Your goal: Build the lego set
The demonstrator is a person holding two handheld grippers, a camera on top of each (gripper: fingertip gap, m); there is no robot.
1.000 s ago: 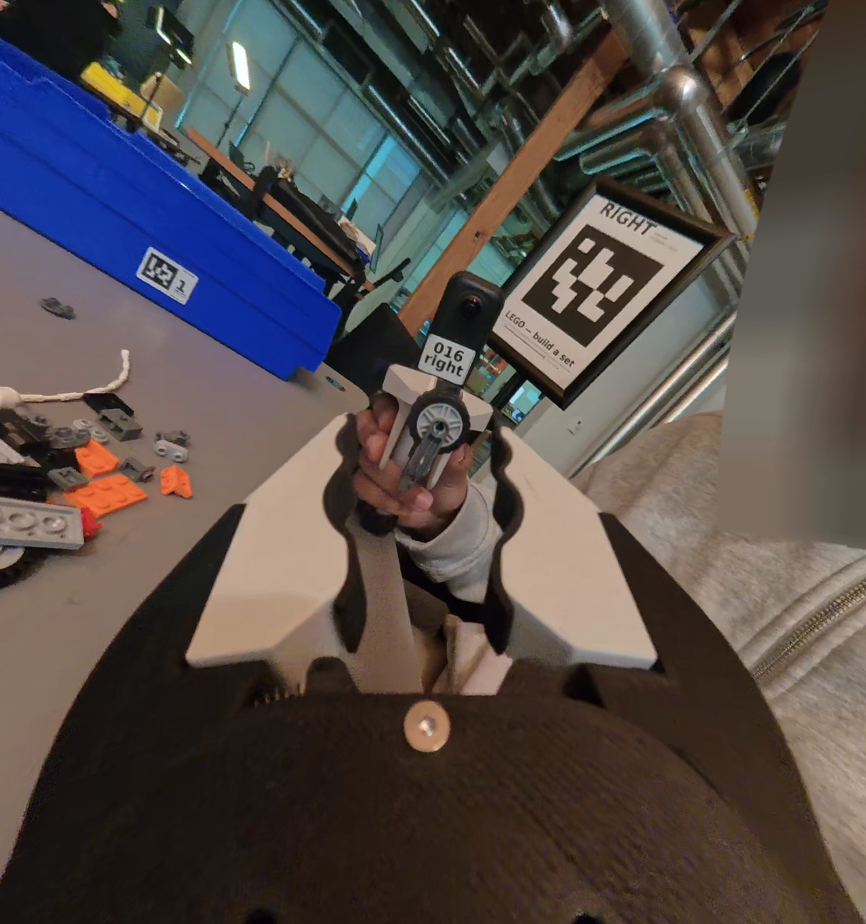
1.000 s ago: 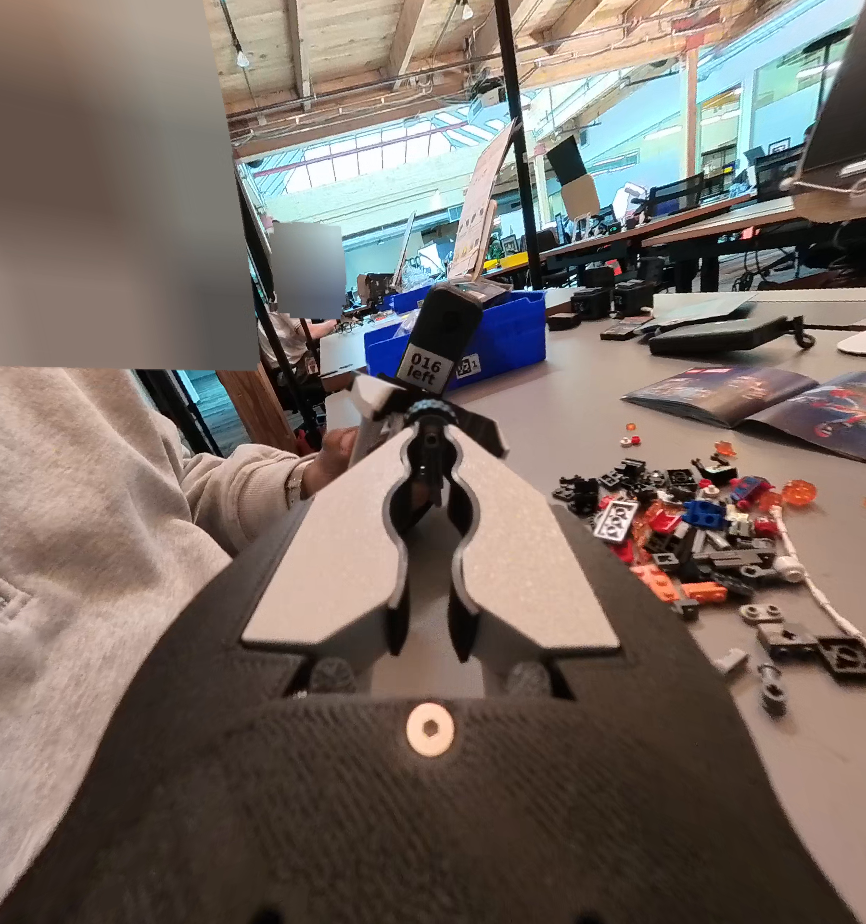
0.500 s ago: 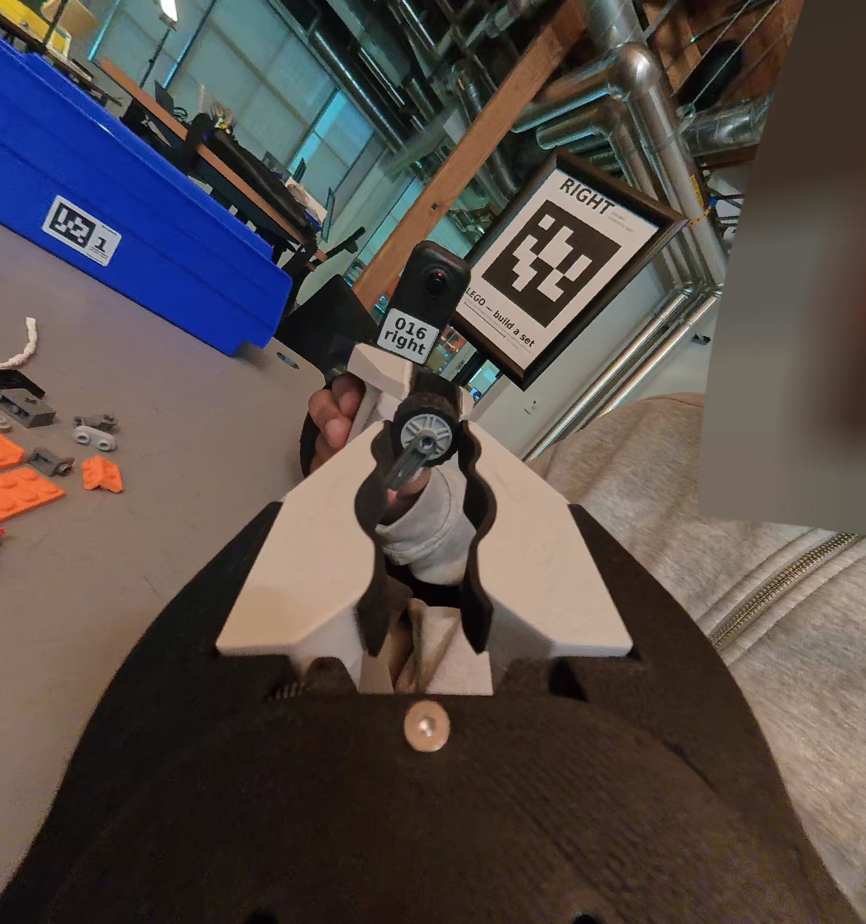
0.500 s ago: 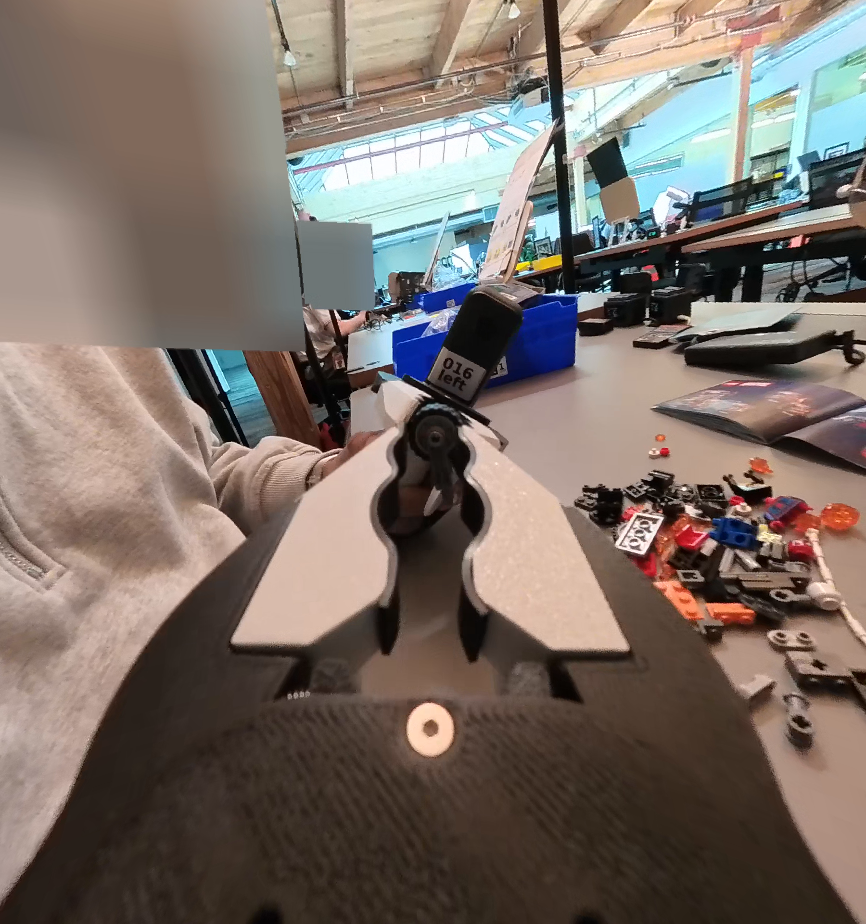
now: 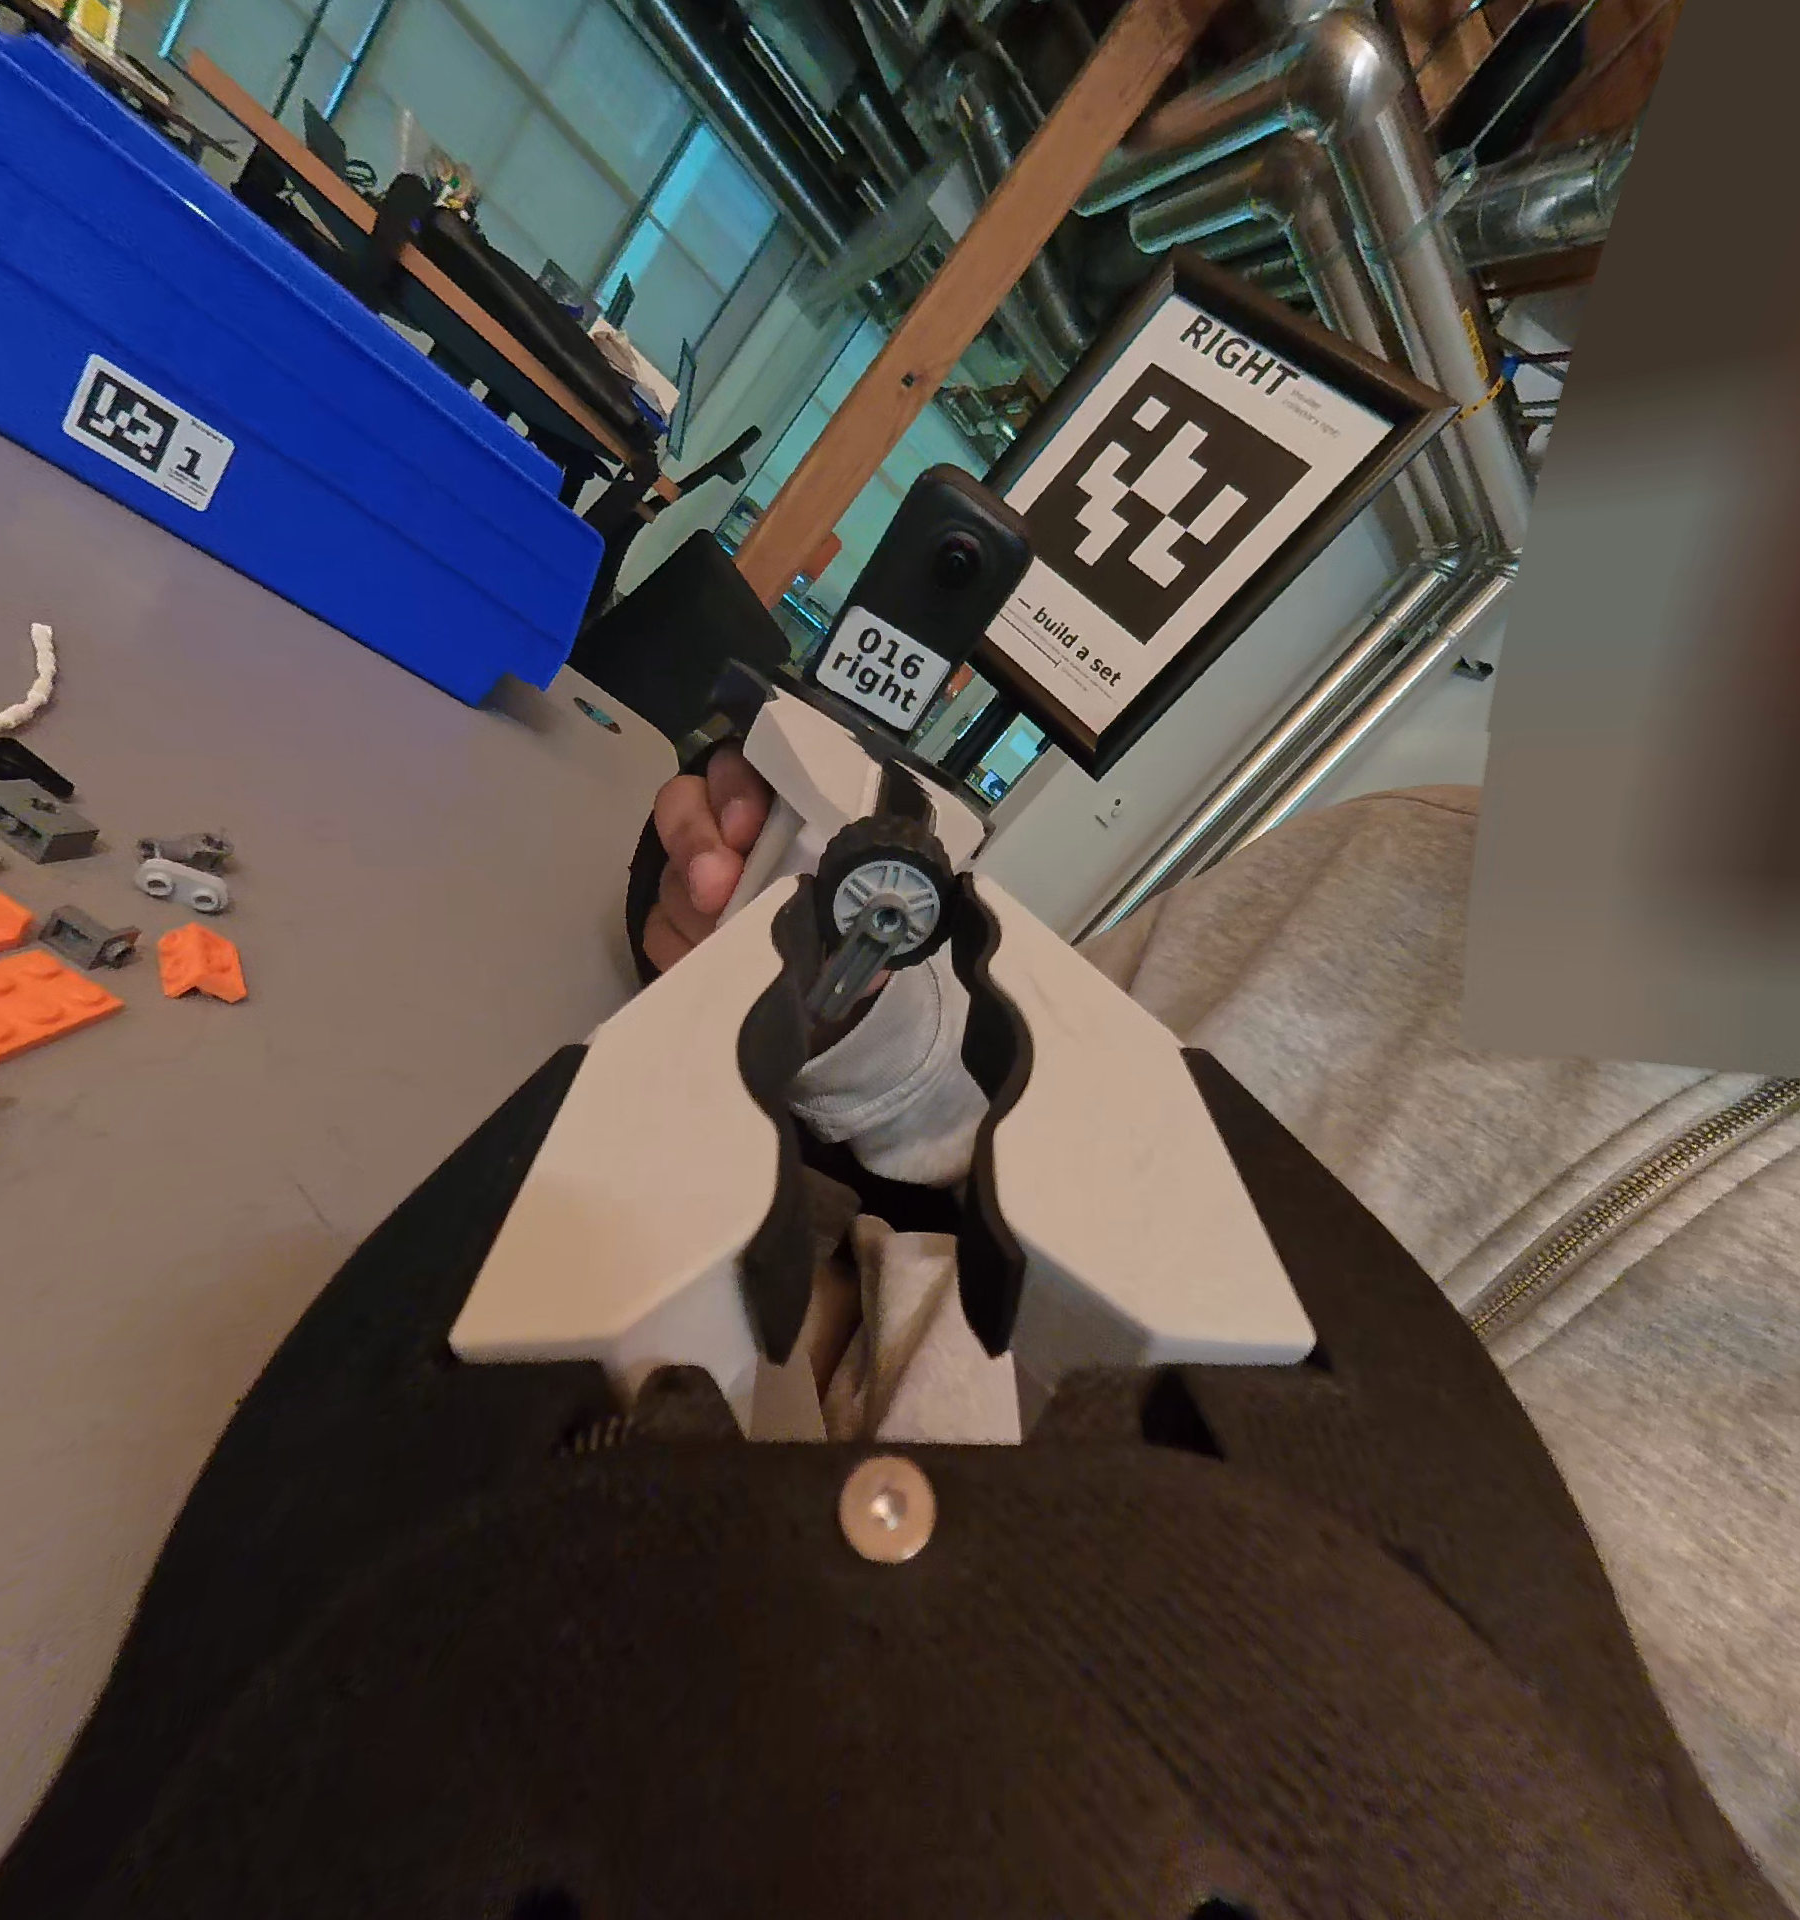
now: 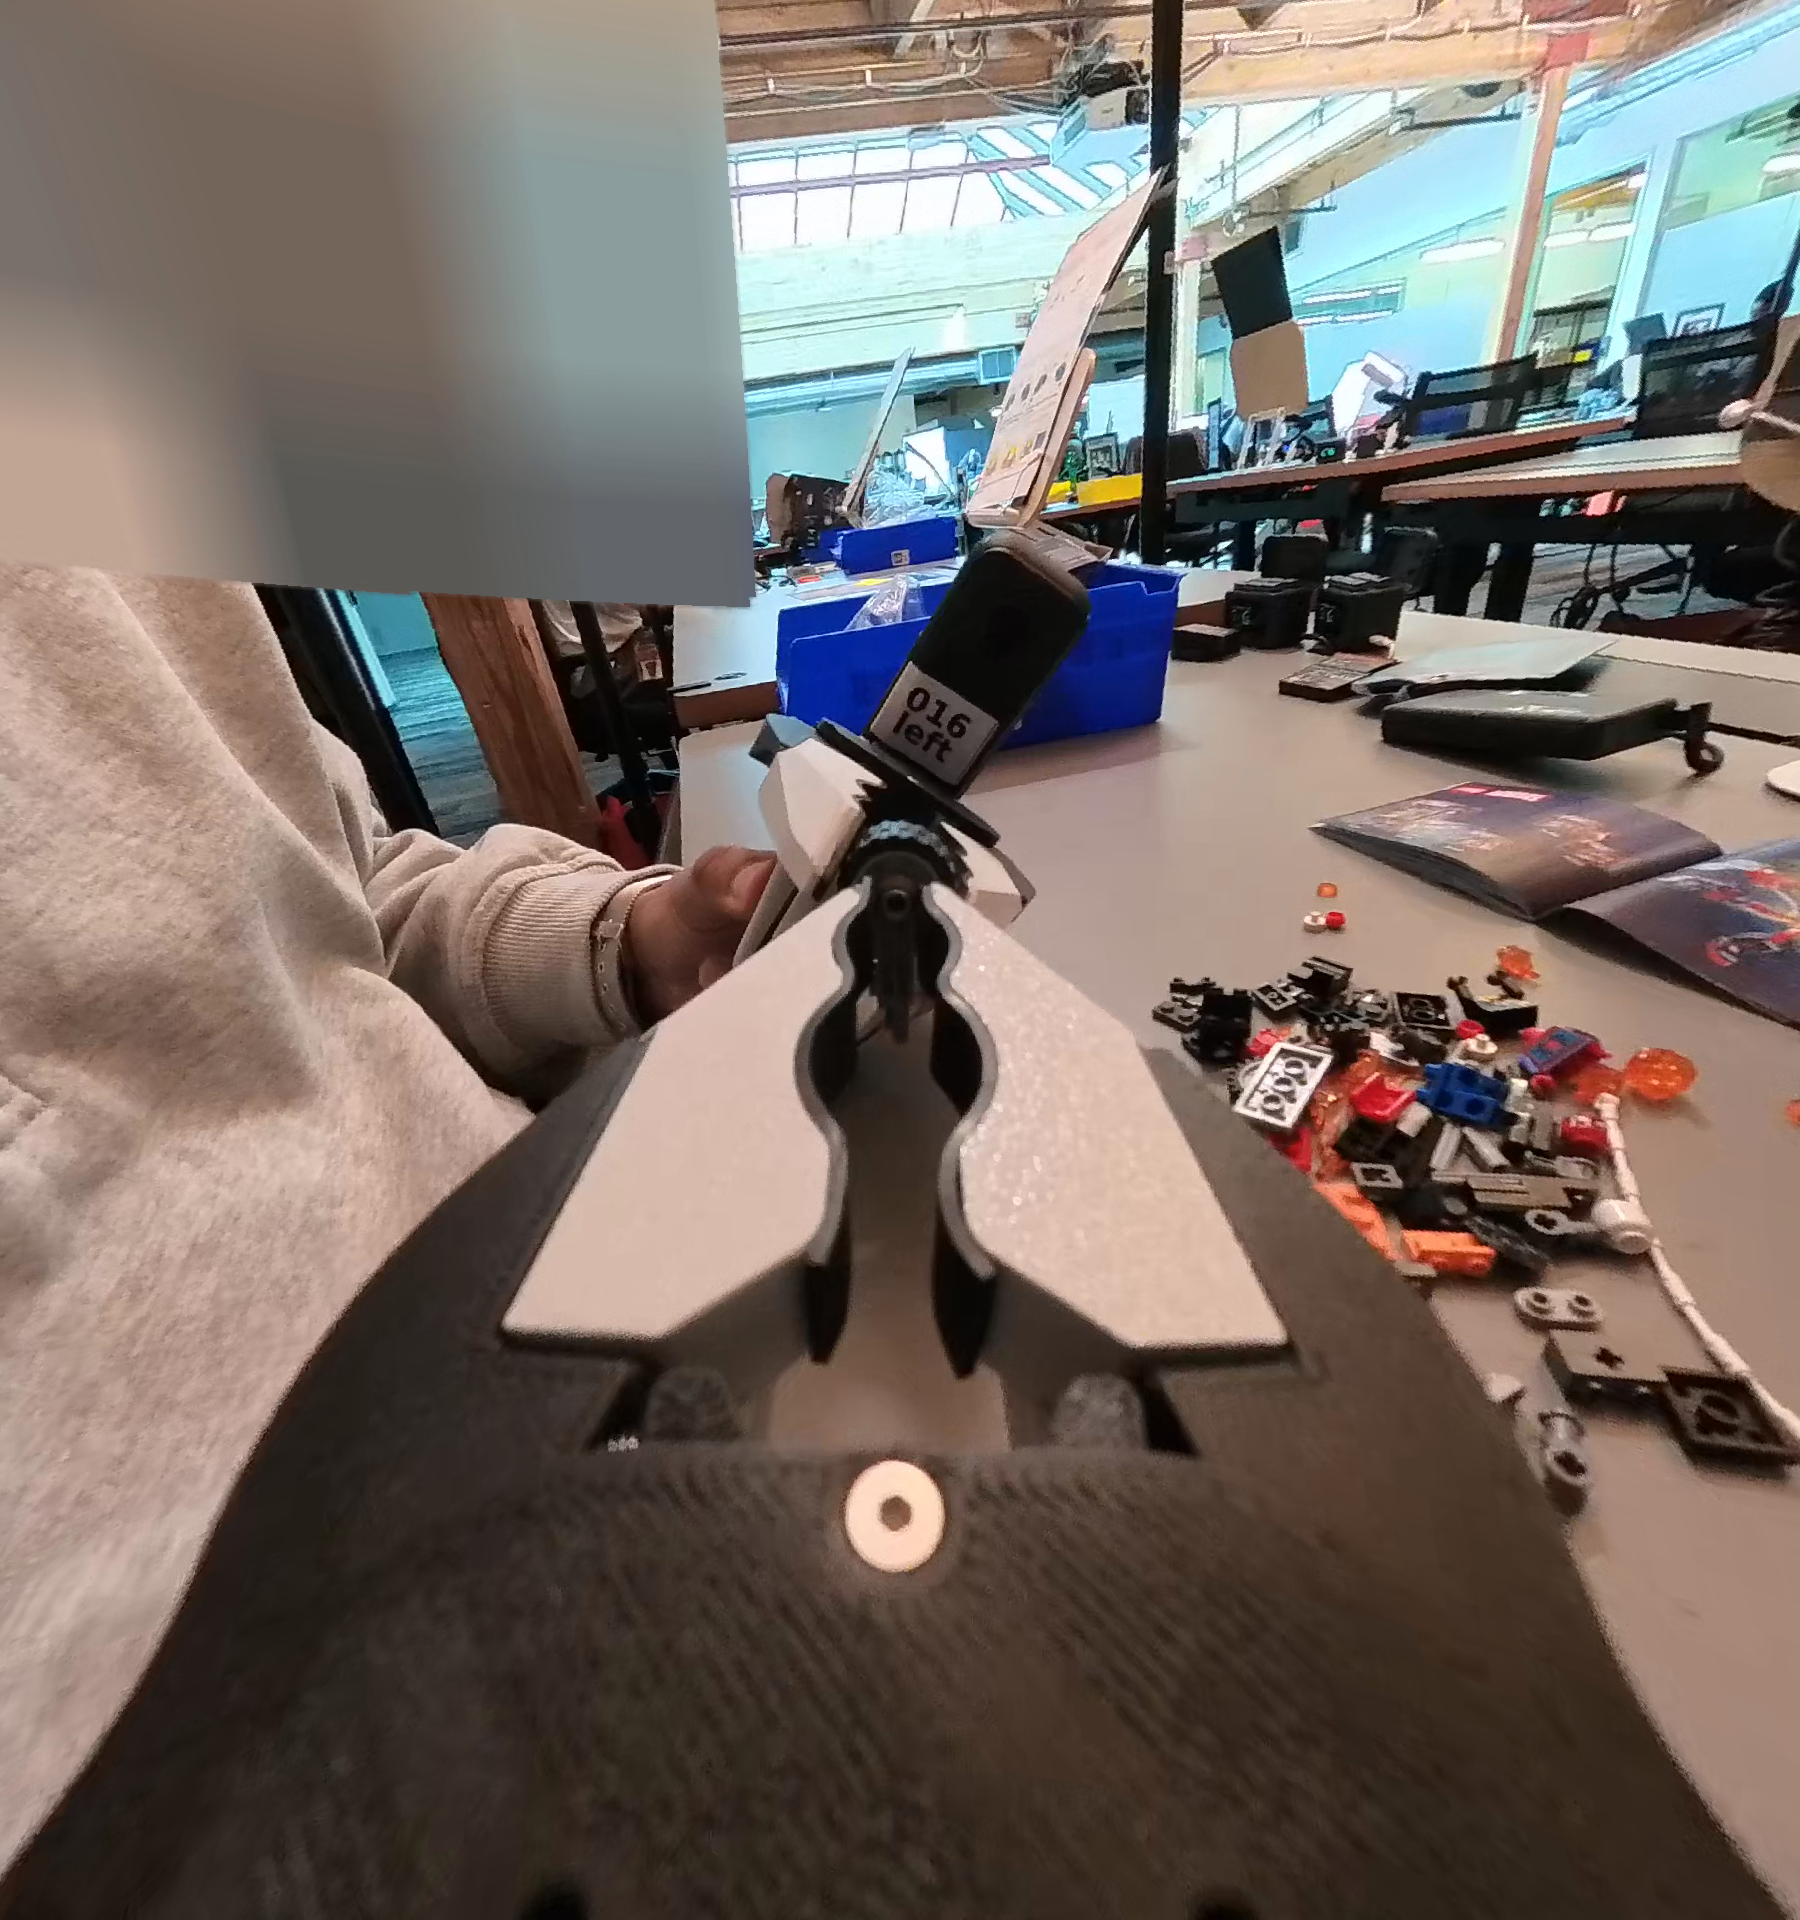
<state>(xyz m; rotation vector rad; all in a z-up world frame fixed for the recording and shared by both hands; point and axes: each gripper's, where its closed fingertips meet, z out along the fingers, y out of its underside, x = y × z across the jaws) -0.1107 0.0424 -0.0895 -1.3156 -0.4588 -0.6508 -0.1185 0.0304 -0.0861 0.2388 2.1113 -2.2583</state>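
While both grippers meet tip to tip above the near edge of the grey table (image 6: 1187,883), we see the person's grey sweatshirt (image 6: 148,1039) filling the space to the left of the right gripper (image 6: 896,914) and to the right of the left gripper (image 5: 883,904). Far ahead and to the left of the left gripper stands a blue bin (image 5: 252,343) with a square marker sticker. Beyond the same gripper and to its right is a framed black-and-white marker sign (image 5: 1187,499). To the right of the right gripper and farther out, an open booklet (image 6: 1602,873) lies flat. Nearer on that side lies a loose pile of bricks (image 6: 1447,1122) in black, red, blue and orange, with a white cord (image 6: 1685,1309) running along its edge. Left of the left gripper, a few orange plates (image 5: 13,1008) and grey pieces lie apart on the table.

A hand (image 5: 693,862) grips the right gripper's handle just past the left gripper's tips. The left gripper's pads appear to press the black tyre of a small wheel (image 5: 885,899) from both sides, so we read it as clamped on the wheel, which is held in the air. A dark axle (image 6: 898,977) sticks out of the grey hub, and the right gripper's fingers are pinched nearly together on it.
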